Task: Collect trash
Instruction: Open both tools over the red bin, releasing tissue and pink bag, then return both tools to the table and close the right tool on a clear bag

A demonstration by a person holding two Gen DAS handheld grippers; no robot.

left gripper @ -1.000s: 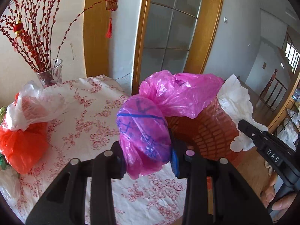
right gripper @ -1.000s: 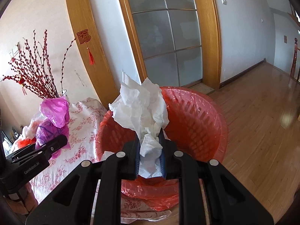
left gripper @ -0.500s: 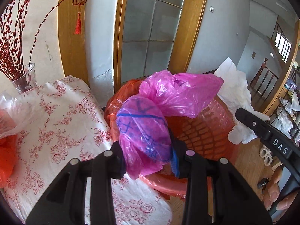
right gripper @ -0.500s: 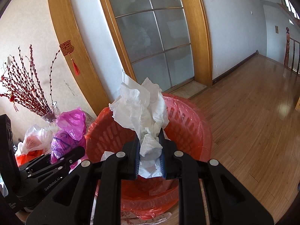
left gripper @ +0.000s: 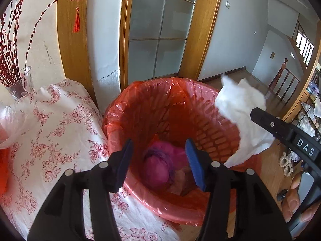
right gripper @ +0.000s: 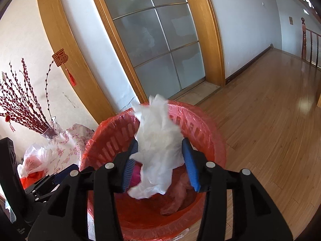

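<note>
A red bin [left gripper: 216, 134] lined with a red plastic bag stands beside the table; it also shows in the right wrist view [right gripper: 202, 126]. My left gripper [left gripper: 159, 162] is open and empty above the bin. A pink plastic bag [left gripper: 158, 166] lies inside the bin below it. My right gripper [right gripper: 160, 160] is open over the bin. A crumpled white tissue [right gripper: 158, 146] hangs loose between its blue pads [right gripper: 190, 164], blurred. The tissue [left gripper: 240, 108] and the right gripper's finger also show in the left wrist view.
A table with a floral cloth [left gripper: 56, 124] lies left of the bin. A glass vase [left gripper: 19, 84] with red branches stands at its back. A white and red bag [right gripper: 32, 162] sits on the table. Wooden floor [right gripper: 270, 110] spreads to the right.
My left gripper has opened and the pink bag has dropped into the bin. My right gripper has opened and the white tissue has come loose between its fingers.
</note>
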